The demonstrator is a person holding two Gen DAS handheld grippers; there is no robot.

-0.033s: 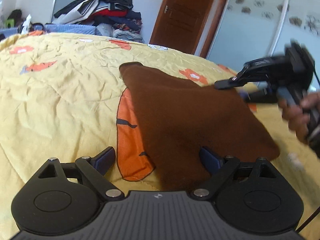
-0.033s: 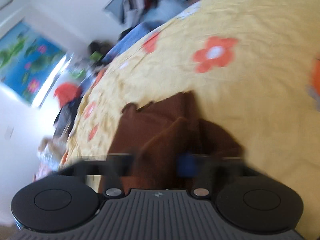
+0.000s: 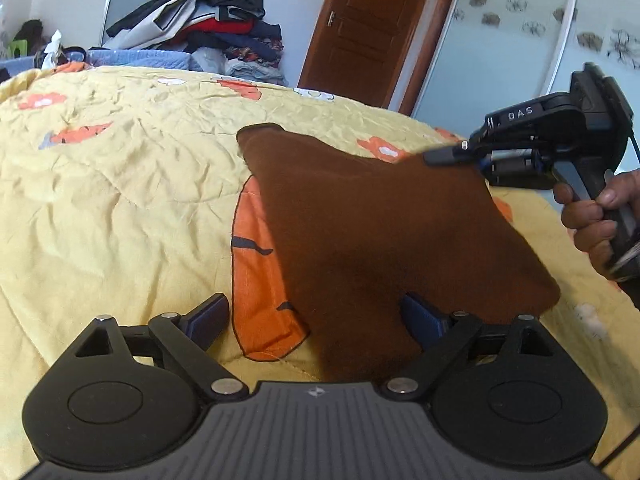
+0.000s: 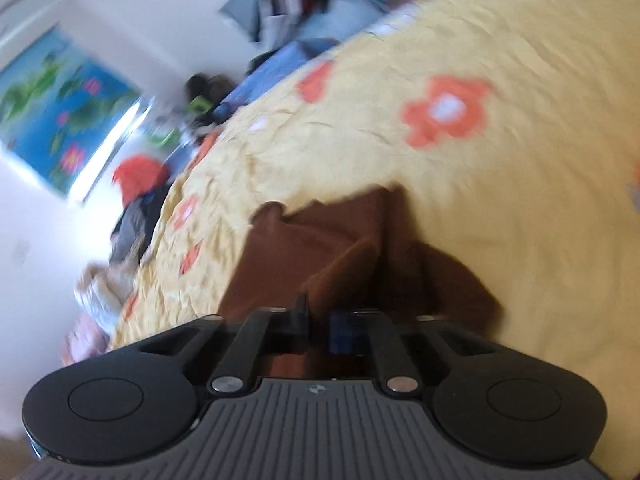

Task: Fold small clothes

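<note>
- Left wrist view: left gripper (image 3: 316,318) sits low over the yellow flowered bedspread (image 3: 120,208), its 2 fingers spread wide apart. The left finger (image 3: 208,316) is over bare quilt; the right finger (image 3: 420,316) shows against the near edge of the brown cloth (image 3: 380,232), though whether it touches cannot be told.
- The brown cloth lies across the middle of the bed, its right far corner lifted by the right gripper (image 3: 440,157), whose tips are pinched together on the fabric. A hand (image 3: 596,216) grips its handle at the right edge.
- Far behind stand a pile of clothes (image 3: 216,24) and a brown door (image 3: 360,28).
- Right wrist view, blurred: right gripper (image 4: 320,320) has its 2 fingers drawn close, with a fold of the brown cloth (image 4: 320,248) rising between them. The rest of the cloth drapes down onto the bedspread (image 4: 480,160) just beyond.
</note>
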